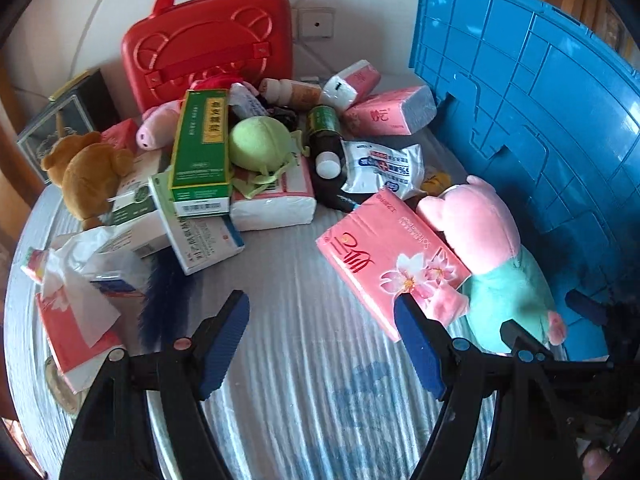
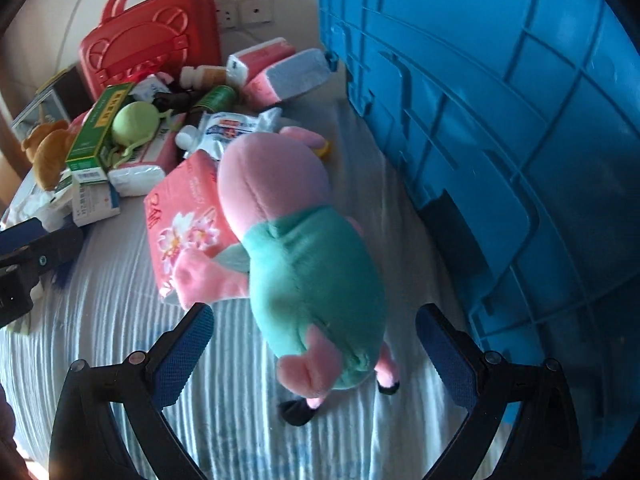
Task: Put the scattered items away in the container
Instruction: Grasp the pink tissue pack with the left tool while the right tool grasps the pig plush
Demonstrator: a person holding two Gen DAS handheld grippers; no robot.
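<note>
Right wrist view: right gripper (image 2: 312, 344) jaws apart, empty, straddling pig plush (image 2: 304, 248) lying beside blue crate (image 2: 500, 128). Plush likely soft, light, squashy; grip round teal belly. Left gripper (image 1: 322, 336) jaws apart, near pink tissue pack (image 1: 384, 256).

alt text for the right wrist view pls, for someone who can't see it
The open right gripper hangs over a pink plush pig in a teal dress, lying on a striped cloth beside a blue crate. The pig partly covers a pink tissue pack; behind are boxes, bottles, a green ball and a red case.
</note>
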